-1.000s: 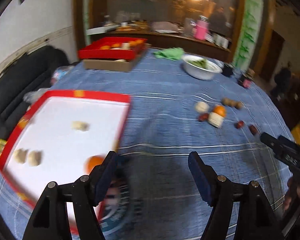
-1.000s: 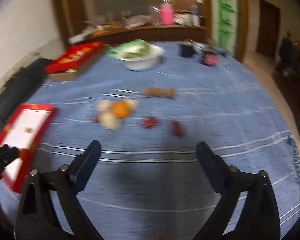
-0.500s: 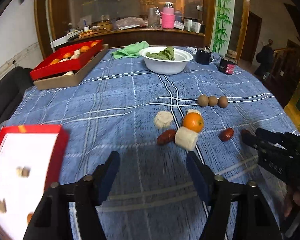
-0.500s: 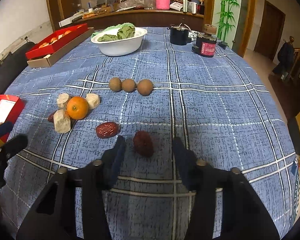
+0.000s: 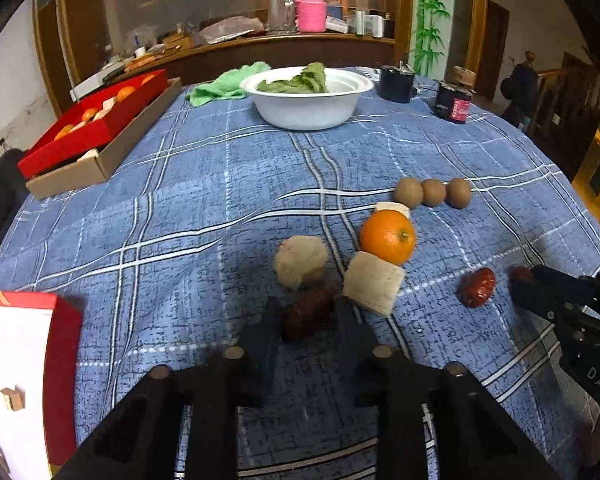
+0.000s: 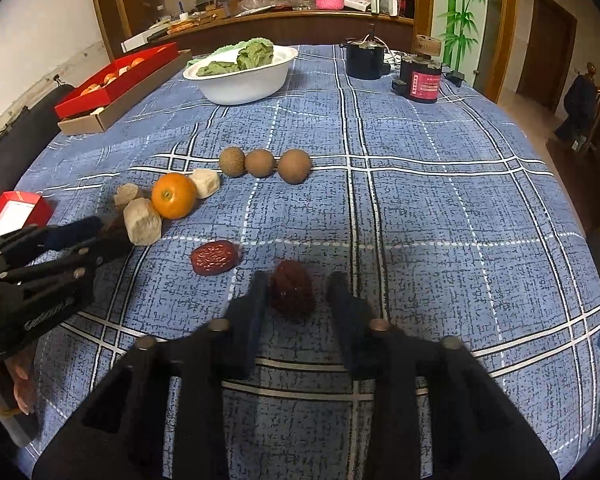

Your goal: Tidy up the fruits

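In the left wrist view my left gripper (image 5: 306, 308) has its jaws closing on a dark red date (image 5: 308, 314), and both pads touch it. A pale chunk (image 5: 374, 288), a second pale chunk (image 5: 300, 260) and an orange (image 5: 387, 240) lie just beyond. In the right wrist view my right gripper (image 6: 296, 280) straddles another dark date (image 6: 292, 292). Its jaws are closing, with a thin gap left at the right pad. A third date (image 6: 214, 258) lies loose to the left of it. Three brown round fruits (image 6: 260, 163) sit in a row farther back.
A red-rimmed white tray (image 5: 60, 340) holding a small chunk sits at the near left. Farther back are a white bowl of greens (image 5: 306, 100), a red box in a cardboard lid (image 5: 96, 136), a green cloth (image 5: 228, 84) and two dark jars (image 5: 454, 102).
The left gripper swung right from the white tray to the fruit cluster and narrowed onto a date. The right gripper dropped toward its date and its jaws drew in from wide open.
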`<act>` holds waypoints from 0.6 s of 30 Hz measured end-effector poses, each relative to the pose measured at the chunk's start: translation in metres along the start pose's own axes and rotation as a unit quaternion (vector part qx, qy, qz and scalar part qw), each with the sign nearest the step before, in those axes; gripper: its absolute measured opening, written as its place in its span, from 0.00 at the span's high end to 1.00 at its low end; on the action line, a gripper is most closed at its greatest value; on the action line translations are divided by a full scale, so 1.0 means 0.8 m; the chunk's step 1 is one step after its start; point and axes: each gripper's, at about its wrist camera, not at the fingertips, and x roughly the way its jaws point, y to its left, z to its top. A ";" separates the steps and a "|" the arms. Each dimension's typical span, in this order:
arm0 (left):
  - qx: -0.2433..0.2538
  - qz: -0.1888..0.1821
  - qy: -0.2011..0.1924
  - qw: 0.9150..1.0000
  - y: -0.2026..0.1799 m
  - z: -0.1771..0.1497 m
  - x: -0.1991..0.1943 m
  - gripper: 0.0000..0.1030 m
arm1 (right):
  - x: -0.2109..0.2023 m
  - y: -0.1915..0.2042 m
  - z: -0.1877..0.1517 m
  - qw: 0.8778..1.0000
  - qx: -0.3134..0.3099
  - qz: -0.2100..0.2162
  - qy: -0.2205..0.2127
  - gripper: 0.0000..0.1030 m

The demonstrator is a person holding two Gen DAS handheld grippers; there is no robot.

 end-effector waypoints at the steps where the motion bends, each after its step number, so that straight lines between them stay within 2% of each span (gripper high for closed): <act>1: 0.000 0.000 0.000 1.000 0.000 -0.001 -0.001 0.77 | 0.000 0.000 0.000 1.000 0.001 0.000 0.000 0.79; 3: -0.004 -0.005 0.002 1.000 0.002 -0.004 -0.006 0.78 | 0.000 0.000 0.000 1.000 0.001 0.001 0.000 0.82; 6: -0.017 -0.011 0.005 1.000 0.008 -0.017 -0.022 0.83 | -0.001 0.000 0.000 1.000 0.002 0.001 -0.001 0.83; 11: -0.024 -0.016 -0.015 0.999 0.012 -0.045 -0.067 0.84 | -0.012 0.000 -0.005 1.000 0.006 -0.003 -0.007 0.83; 18: -0.035 -0.040 -0.034 0.998 0.015 -0.080 -0.121 0.85 | -0.079 0.022 -0.038 0.999 0.003 0.004 -0.038 0.82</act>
